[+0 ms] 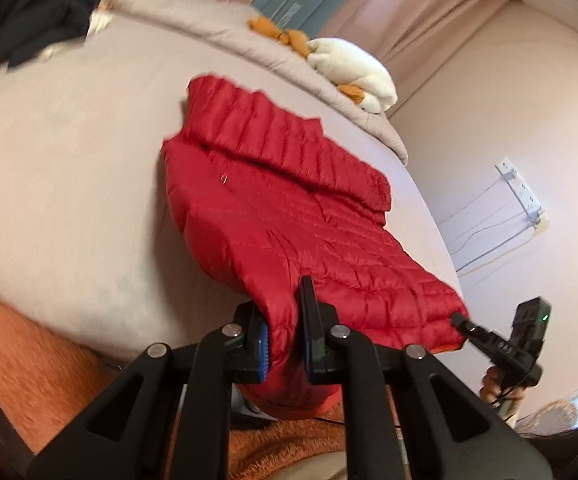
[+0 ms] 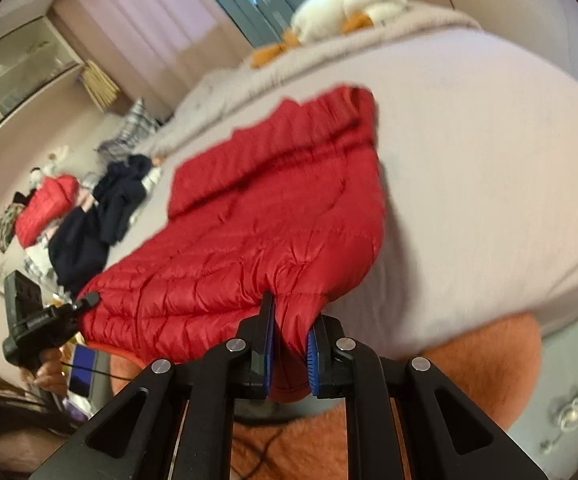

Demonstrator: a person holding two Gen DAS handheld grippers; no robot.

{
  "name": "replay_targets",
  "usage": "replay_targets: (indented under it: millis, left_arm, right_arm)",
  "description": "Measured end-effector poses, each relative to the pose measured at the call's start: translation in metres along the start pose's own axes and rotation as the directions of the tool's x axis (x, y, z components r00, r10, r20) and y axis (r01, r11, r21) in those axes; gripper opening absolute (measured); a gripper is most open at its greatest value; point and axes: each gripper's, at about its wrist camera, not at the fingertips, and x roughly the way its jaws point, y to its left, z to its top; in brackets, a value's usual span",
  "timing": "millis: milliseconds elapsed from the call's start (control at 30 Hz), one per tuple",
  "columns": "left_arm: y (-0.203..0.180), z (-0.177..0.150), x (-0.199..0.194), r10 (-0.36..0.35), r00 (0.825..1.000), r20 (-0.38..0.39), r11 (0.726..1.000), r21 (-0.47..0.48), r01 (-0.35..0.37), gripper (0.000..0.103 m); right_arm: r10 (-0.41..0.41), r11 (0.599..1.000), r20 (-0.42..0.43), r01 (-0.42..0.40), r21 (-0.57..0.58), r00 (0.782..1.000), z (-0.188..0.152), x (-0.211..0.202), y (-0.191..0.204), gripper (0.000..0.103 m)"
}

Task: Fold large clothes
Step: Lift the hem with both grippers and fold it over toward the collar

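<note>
A red quilted puffer jacket (image 1: 289,220) lies spread on the pale bed sheet (image 1: 69,180), sleeves folded across its back. My left gripper (image 1: 285,320) is shut on the jacket's near hem corner, lifted off the bed edge. My right gripper (image 2: 291,324) is shut on the other hem corner of the jacket (image 2: 269,220). The right gripper also shows in the left wrist view (image 1: 459,318) at the jacket's far hem corner. The left gripper shows in the right wrist view (image 2: 89,300) at the left hem corner.
Dark navy clothes (image 1: 45,20) lie heaped on the bed's far side, also in the right wrist view (image 2: 105,208). A white and orange plush toy (image 1: 353,68) rests on the grey duvet (image 1: 217,20). An orange fuzzy blanket (image 2: 469,368) hangs at the bed's near edge. A wall socket with cables (image 1: 521,192) is at the right.
</note>
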Motion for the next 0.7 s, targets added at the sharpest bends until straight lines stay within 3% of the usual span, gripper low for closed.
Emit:
replay_targets:
  millis: [300,700]
  left_arm:
    - [-0.021,0.020,-0.017,-0.017,0.999,0.048,0.999,0.041,0.015,0.011]
    - [-0.034,0.058,-0.030,-0.003,0.995,0.098,0.997,0.071,-0.004,0.012]
  right_arm:
    - [0.042,0.997,0.113,-0.034,-0.072,0.993,0.022,-0.019,0.032,0.014]
    - [0.072,0.994,0.190,-0.055,-0.096,0.979,0.053,-0.024,0.038,0.014]
